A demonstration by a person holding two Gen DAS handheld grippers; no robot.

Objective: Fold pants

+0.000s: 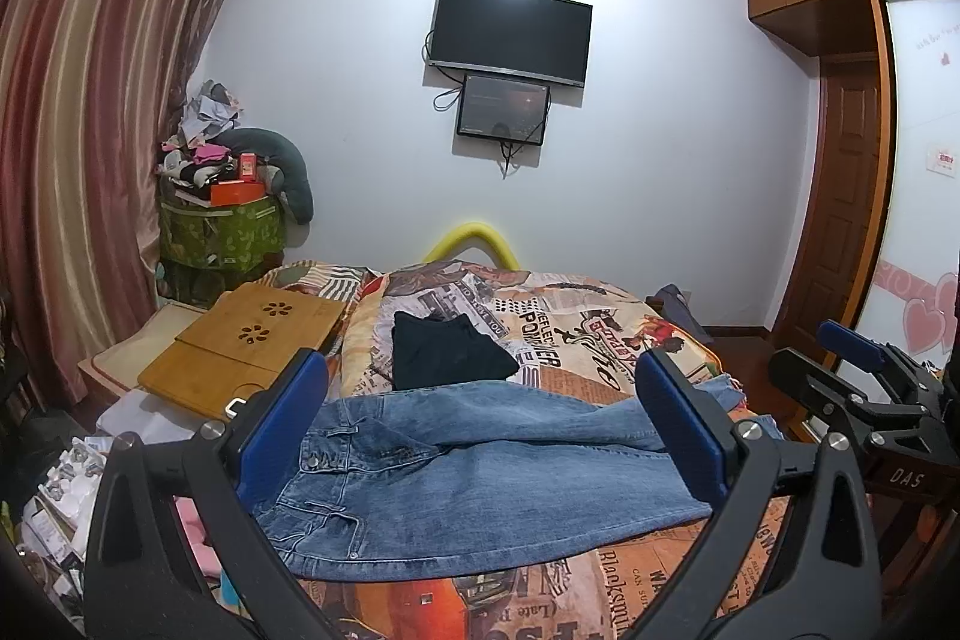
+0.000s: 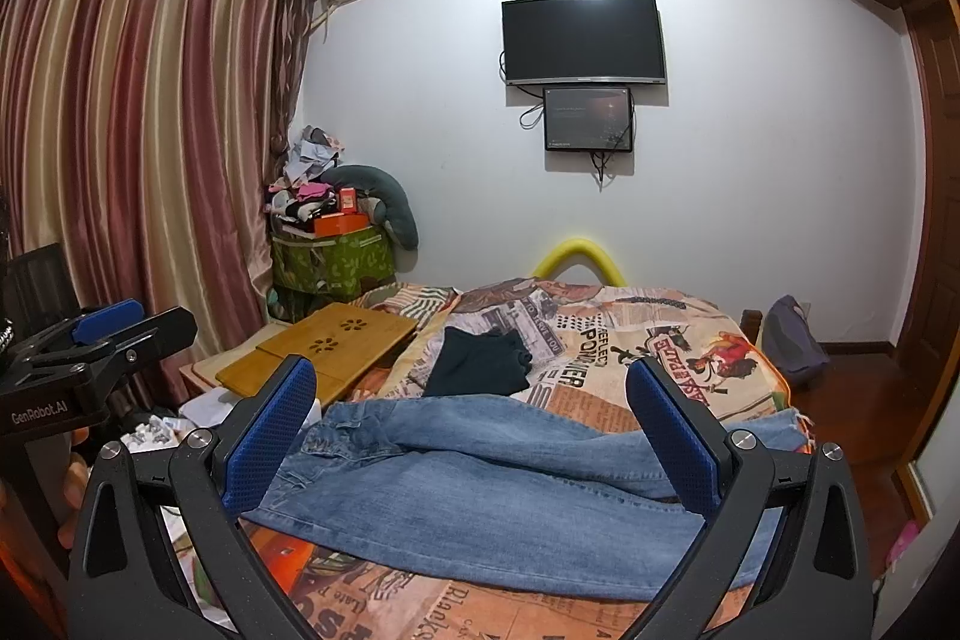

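Bedroom with white walls and a bed [image 1: 600,334] under a newsprint-patterned quilt. Left hand-held gripper [image 1: 480,424]: black frame, blue dimpled pads, jaws spread wide and holding nothing, raised above the near edge of the bed and pointing toward 12 o'clock. Right hand-held gripper [image 2: 474,424]: same build, jaws equally wide and empty, level beside the other at its 3 o'clock. Blue denim pants [image 1: 480,472] lie flat across the quilt in front of both, waistband toward 9 o'clock, legs crossing toward 3 o'clock. Dark folded garment [image 1: 447,349] just beyond at 12 o'clock. Slotted bamboo tray [image 1: 246,346] at 10 o'clock; wall-mounted television [image 1: 510,34] at 12 o'clock; striped satin curtain [image 1: 90,100] at 9 o'clock.
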